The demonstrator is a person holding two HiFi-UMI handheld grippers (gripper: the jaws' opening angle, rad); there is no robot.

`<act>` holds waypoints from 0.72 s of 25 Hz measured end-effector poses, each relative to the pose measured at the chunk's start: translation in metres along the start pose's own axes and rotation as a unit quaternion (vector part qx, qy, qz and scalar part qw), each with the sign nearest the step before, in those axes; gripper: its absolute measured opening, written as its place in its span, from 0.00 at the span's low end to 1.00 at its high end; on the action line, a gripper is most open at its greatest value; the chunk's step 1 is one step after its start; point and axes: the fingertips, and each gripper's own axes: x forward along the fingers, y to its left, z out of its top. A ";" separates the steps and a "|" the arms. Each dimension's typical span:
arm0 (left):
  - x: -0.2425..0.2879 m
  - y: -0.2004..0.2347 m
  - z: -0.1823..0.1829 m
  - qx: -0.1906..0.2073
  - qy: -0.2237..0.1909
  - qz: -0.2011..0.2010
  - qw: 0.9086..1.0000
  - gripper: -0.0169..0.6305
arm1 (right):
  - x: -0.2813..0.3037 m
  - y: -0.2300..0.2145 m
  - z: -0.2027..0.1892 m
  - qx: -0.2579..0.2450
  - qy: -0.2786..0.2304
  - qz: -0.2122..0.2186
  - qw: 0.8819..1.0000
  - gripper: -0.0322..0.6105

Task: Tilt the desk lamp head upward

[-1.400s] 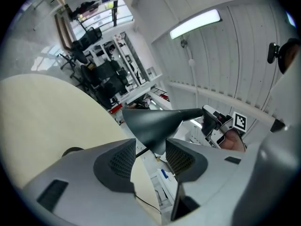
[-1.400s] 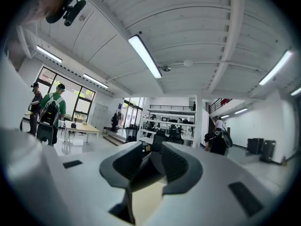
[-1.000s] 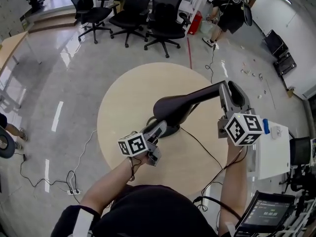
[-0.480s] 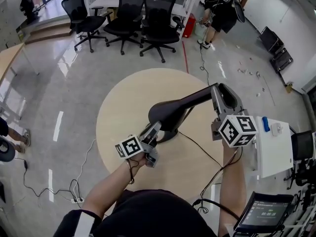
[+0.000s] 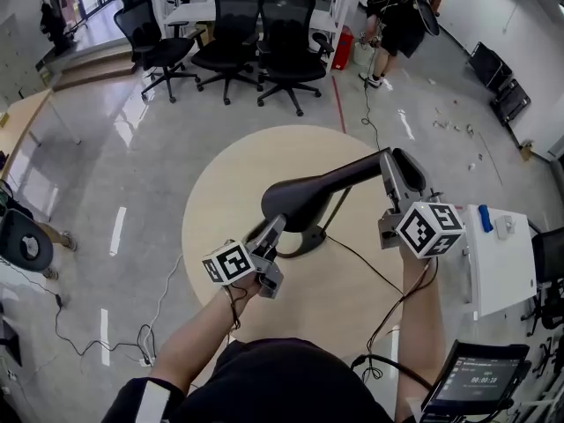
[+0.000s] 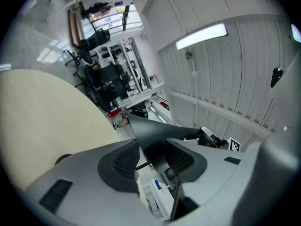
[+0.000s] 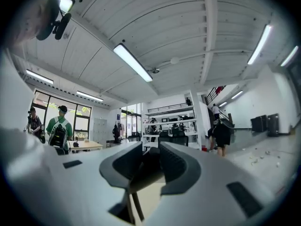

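Note:
A black desk lamp stands on the round beige table point(image 5: 225, 192), its round base point(image 5: 310, 240) near the middle. The long lamp head point(image 5: 313, 190) runs from a wide end at the left up to a joint at the right. My left gripper point(image 5: 272, 230) is shut on the wide end of the head, which shows as a dark wedge point(image 6: 151, 140) between the jaws. My right gripper point(image 5: 397, 173) is shut on the lamp's far end by the joint; dark lamp body point(image 7: 148, 158) fills its jaw gap. The lamp's stem is mostly hidden.
The lamp's black cable point(image 5: 363, 269) trails over the table's near right side. A white cabinet point(image 5: 504, 264) stands right of the table, a screen point(image 5: 467, 382) below it. Office chairs point(image 5: 234, 26) and a standing person point(image 5: 401, 23) are across the floor behind.
The head camera has shifted a little. Both grippers keep their hold and the lamp head lies much as before.

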 end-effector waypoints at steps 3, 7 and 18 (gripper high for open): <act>-0.005 -0.001 0.009 0.022 -0.006 0.009 1.000 0.30 | 0.000 -0.002 -0.003 0.017 -0.006 0.002 1.000 0.22; -0.013 -0.004 0.024 0.050 -0.019 0.019 0.998 0.30 | 0.002 -0.002 -0.007 0.040 -0.012 -0.002 0.999 0.22; -0.026 -0.030 0.061 0.106 -0.047 0.024 0.993 0.30 | 0.001 -0.012 -0.022 0.118 -0.029 0.007 0.993 0.22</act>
